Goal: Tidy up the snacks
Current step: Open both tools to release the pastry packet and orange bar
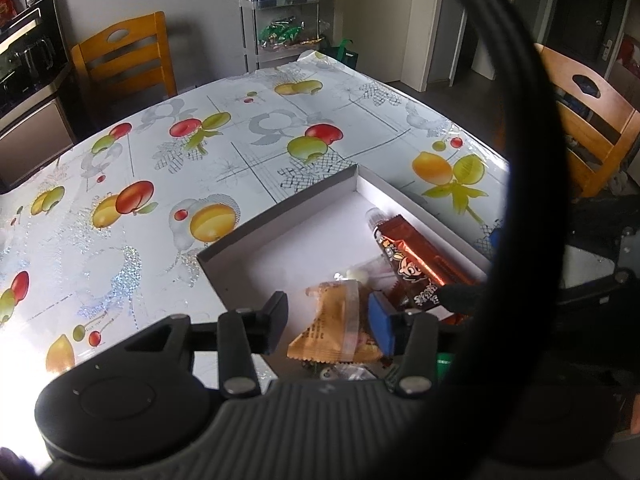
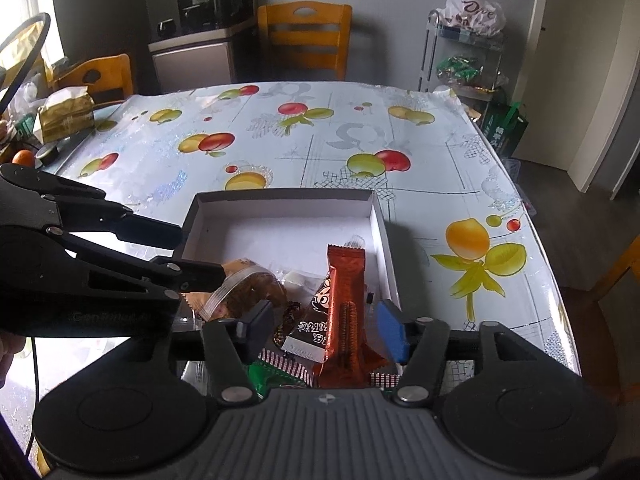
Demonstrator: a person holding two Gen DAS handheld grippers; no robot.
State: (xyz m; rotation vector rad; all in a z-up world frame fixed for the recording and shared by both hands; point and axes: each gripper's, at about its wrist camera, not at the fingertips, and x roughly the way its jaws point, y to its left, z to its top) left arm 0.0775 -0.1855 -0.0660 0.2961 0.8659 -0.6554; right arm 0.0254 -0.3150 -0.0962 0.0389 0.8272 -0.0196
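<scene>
A: Right gripper (image 2: 326,330) jaws apart, nothing pinched. Brown wafer bar (image 2: 346,308) lies between them, lower centre, long axis running up-frame into the white box (image 2: 382,232).

B: Left gripper (image 1: 328,326)?

A: Apart too, straddling the orange packet (image 1: 334,328). Snacks under both grippers are cut off; labels unreadable.

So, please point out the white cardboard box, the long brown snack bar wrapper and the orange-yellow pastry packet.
White cardboard box (image 2: 288,197): right wrist view, far wall.
Long brown snack bar wrapper (image 2: 347,300): right wrist view, middle of wrapper.
Orange-yellow pastry packet (image 1: 324,326): left wrist view, flat front face.
</scene>
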